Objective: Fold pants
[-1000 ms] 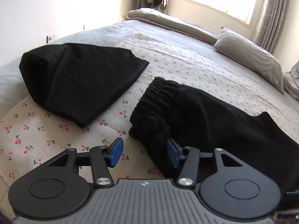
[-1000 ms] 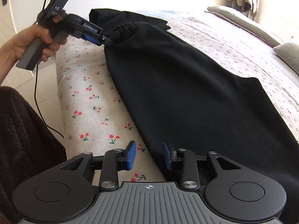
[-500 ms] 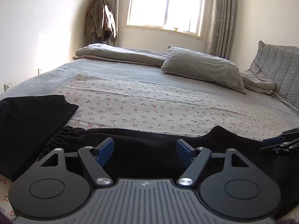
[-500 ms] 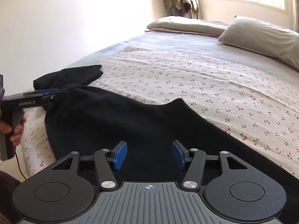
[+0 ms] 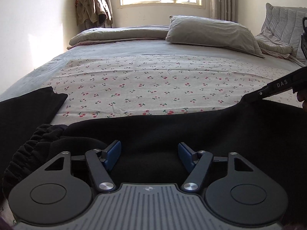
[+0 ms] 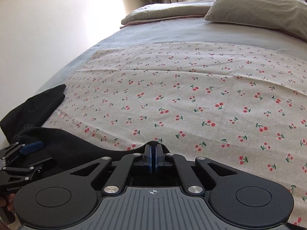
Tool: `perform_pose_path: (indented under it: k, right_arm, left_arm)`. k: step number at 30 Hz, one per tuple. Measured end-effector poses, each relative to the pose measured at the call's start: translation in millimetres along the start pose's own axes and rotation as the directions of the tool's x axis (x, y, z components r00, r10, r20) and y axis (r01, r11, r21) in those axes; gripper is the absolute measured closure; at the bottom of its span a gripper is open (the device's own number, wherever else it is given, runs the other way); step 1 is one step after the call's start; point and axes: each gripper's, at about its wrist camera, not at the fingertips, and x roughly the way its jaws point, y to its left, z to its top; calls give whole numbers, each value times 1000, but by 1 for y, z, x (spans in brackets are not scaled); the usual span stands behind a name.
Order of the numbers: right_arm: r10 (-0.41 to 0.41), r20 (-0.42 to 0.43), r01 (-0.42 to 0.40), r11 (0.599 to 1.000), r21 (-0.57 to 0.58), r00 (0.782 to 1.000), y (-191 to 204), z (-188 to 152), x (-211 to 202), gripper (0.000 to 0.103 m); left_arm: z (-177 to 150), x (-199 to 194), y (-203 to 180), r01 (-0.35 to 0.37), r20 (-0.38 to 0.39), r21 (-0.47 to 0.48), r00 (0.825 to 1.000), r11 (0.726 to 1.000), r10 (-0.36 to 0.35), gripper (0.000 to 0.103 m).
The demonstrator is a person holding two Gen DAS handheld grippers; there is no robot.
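Pants (image 5: 172,126) edge now pinched in closed right gripper (image 6: 153,149); left gripper (image 5: 149,153) apart, narrowing.

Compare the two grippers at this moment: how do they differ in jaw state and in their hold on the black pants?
The left gripper has jaws apart, blue pads clear of the black pants lying between them; the right gripper has pads pressed together, having just closed, pinching the pants' far edge. The left sits near the elastic waistband; the right farther along. Both are black with blue pads.

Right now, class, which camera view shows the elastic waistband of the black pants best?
The left wrist view: the gathered waistband bunches at lower left, its ruffles plain. The right wrist view shows only a dark sliver of it at the left edge, above the left gripper.
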Motion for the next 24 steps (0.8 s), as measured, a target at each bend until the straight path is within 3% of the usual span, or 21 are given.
perform_pose_path:
  k: [3, 8, 14, 18, 24]
  right_arm:
    - [-32, 4, 32, 999, 33, 999, -5, 0, 8, 101]
    - [-24, 18, 25, 998, -58, 1000, 5, -7, -29, 73]
    - [-1, 34, 8, 980, -200, 999, 10, -52, -115, 51]
    - [7, 7, -5, 964, -266, 1000, 1, -94, -161, 50]
    - [34, -100, -74, 899, -431, 994, -5, -148, -202, 50]
  left_arm:
    - [1, 1, -5, -26, -2, 24, 1000, 999, 26, 36]
    - [7, -14, -12, -45, 25, 20, 999, 999, 44, 31]
    - [4, -45, -40, 26, 77, 87, 997, 996, -32, 25]
    - [-3, -64, -71, 144, 88, 159, 983, 977, -159, 24]
    - [-22, -73, -119, 339, 35, 259, 933, 905, -359, 23]
